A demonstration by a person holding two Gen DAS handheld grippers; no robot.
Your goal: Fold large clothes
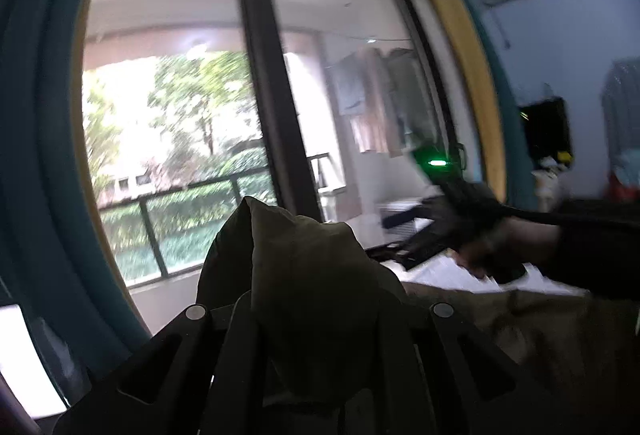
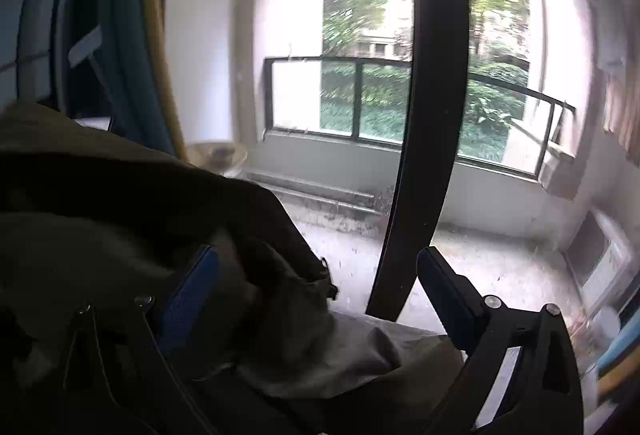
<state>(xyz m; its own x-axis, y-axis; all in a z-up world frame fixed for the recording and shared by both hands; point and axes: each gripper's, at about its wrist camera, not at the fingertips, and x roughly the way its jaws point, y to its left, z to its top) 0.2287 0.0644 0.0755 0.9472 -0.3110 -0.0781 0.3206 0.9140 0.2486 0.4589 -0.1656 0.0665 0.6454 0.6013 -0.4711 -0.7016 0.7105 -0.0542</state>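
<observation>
The large olive-green cloth garment (image 1: 304, 275) hangs in the air in front of the dark-framed balcony window (image 1: 256, 83). The left gripper (image 1: 304, 319) has its fingers nearly together, pinching a bunched peak of the fabric that stands up between them. From there the cloth runs off to the right, sagging below the other gripper and the person's dark-sleeved hand (image 1: 492, 251) that carries it.

In the right wrist view, the right gripper (image 2: 316, 271) has its fingers spread wide. The garment lies heaped over its left blue-padded finger (image 2: 192, 287) and across the lower gap, while its right finger (image 2: 444, 291) stands bare against the balcony floor (image 2: 500, 267). No pinch shows there, so the cloth seems only draped on that side.

Judged from this, the step in hand is getting a 2nd hold so the garment can be spread before folding. To do it well, the left pinch should stay firm and steady while the right gripper finds a matching corner or hem, not a mid-panel fold. Closing on a single layer near the edge would let the cloth hang flat; grabbing the heap would probably trap wrinkles. The views are blurred, so the exact edge cannot be told.
</observation>
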